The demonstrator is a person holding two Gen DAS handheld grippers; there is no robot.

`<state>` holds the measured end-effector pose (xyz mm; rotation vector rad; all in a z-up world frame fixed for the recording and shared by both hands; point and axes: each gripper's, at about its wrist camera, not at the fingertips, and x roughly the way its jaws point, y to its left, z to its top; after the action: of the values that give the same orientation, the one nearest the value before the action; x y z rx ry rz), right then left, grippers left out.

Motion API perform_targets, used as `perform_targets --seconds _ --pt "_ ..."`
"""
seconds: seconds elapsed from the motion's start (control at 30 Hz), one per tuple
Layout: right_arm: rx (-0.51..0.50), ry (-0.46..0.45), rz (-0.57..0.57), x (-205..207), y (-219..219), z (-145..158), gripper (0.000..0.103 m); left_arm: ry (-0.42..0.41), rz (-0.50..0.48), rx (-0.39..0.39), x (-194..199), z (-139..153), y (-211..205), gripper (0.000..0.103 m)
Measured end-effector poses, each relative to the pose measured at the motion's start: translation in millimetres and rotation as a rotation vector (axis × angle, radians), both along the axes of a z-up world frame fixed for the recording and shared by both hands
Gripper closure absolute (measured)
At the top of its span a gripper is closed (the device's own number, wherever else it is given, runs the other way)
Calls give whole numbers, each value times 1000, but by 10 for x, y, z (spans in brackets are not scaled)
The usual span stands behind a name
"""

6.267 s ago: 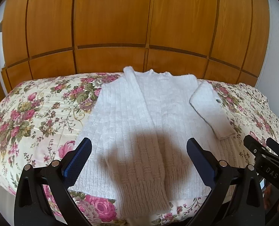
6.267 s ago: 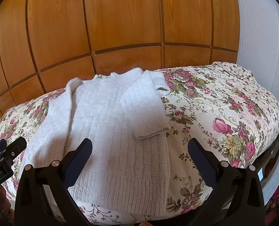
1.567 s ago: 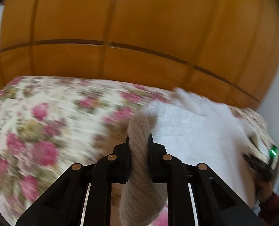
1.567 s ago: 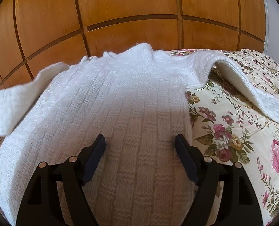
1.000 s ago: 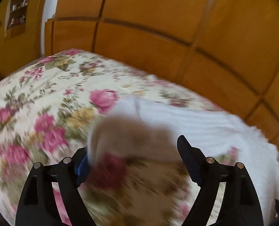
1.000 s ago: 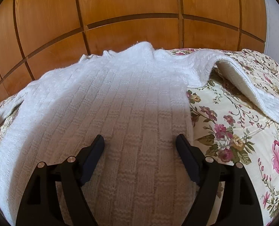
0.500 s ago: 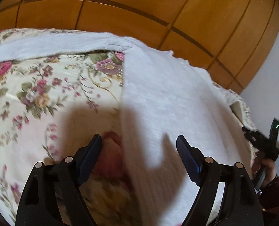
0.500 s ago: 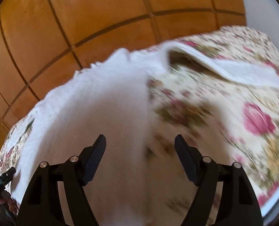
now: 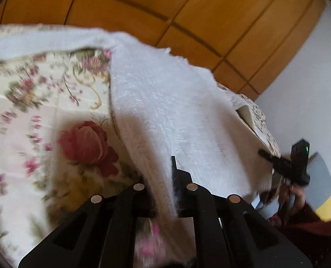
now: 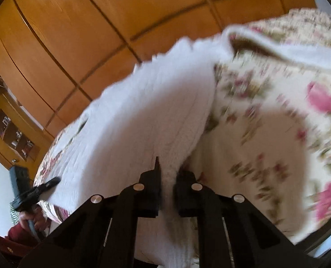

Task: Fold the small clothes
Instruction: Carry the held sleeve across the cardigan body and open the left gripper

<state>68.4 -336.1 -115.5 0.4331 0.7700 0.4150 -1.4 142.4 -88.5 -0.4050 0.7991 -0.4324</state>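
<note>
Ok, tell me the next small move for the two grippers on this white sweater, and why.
Probably lift both hem corners together and carry them toward the collar. The left gripper and right gripper are each shut on the white sweater, and its body lies flat on the floral bedspread, ready to fold in half.

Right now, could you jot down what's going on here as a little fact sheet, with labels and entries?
Setting: bed with a floral bedspread, wooden panelled wardrobe behind
Garment: white knitted sweater lying on the bedspread
Left tongs: shut on the sweater's near edge, at its left side
Right tongs: shut on the sweater's near edge, at its right side
Sleeves: both spread out to the sides
Fold: not yet made
Picture quality: some motion blur
</note>
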Motion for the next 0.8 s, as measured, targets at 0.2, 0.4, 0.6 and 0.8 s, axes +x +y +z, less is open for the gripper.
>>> perform_targets --seconds 0.2,0.4,0.6,0.8 --pt "-54 -14 41 -258 -94 90 94 25 -37 61 -311 -40 -61 98" --pt "-154 77 28 -159 21 -215 63 70 -30 20 -226 -267 -34 74" --pt "-351 -167 -80 47 277 383 43 -45 127 -42 -148 22 468 34" --pt "-415 -137 -42 709 732 271 44 -18 465 -192 254 33 1252 30"
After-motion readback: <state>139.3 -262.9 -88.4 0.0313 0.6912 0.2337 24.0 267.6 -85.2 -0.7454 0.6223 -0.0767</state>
